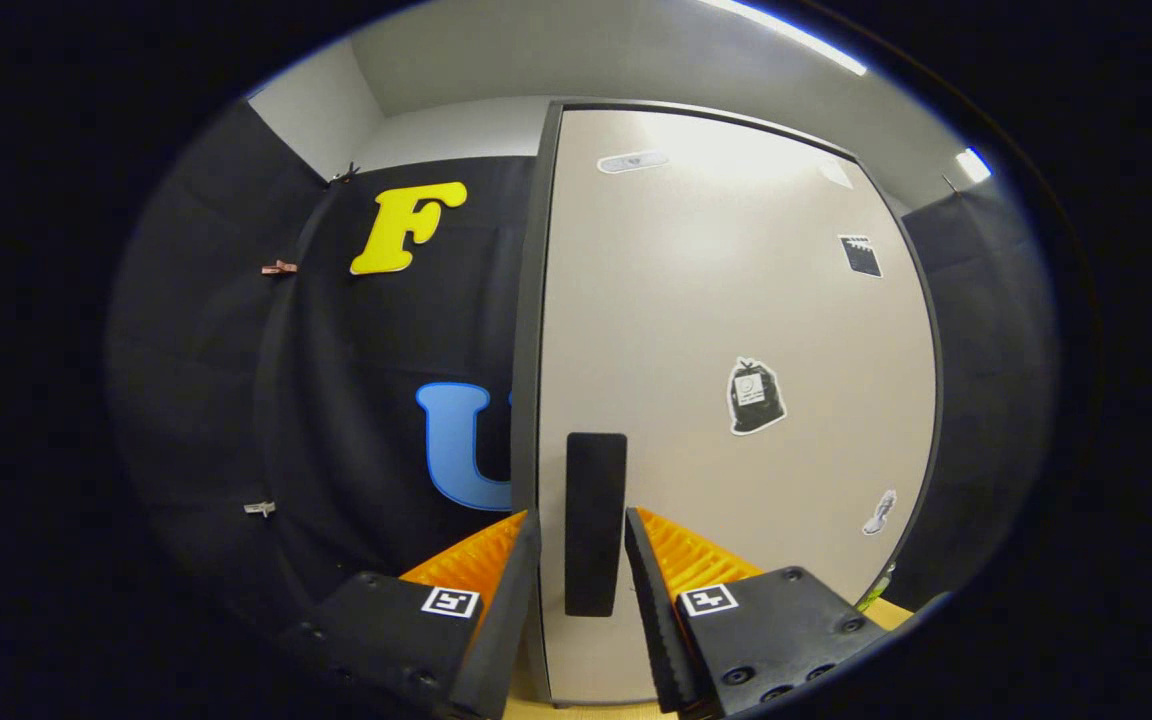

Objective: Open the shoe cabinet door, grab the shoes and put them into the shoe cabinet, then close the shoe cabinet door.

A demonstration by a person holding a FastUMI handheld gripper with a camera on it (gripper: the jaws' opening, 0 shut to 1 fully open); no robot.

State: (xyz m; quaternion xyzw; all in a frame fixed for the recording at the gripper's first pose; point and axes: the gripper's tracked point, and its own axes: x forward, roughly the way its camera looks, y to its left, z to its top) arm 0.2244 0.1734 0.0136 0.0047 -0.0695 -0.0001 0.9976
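Left of the cabinet hangs the booth's matte black cloth wall (336, 400). The gripper (581, 545) has its ridged fingers apart, straddling the tall, dark rectangular handle (595, 520) without pressing it. The handle sits near the left edge of the smooth beige shoe cabinet door (716, 300), dark-framed and closed, with small stickers (756, 396) farther right.

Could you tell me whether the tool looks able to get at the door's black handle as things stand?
Probably yes: the tool is open, and the black handle on the cabinet door already sits between its fingers with small gaps either side and nothing in the way.
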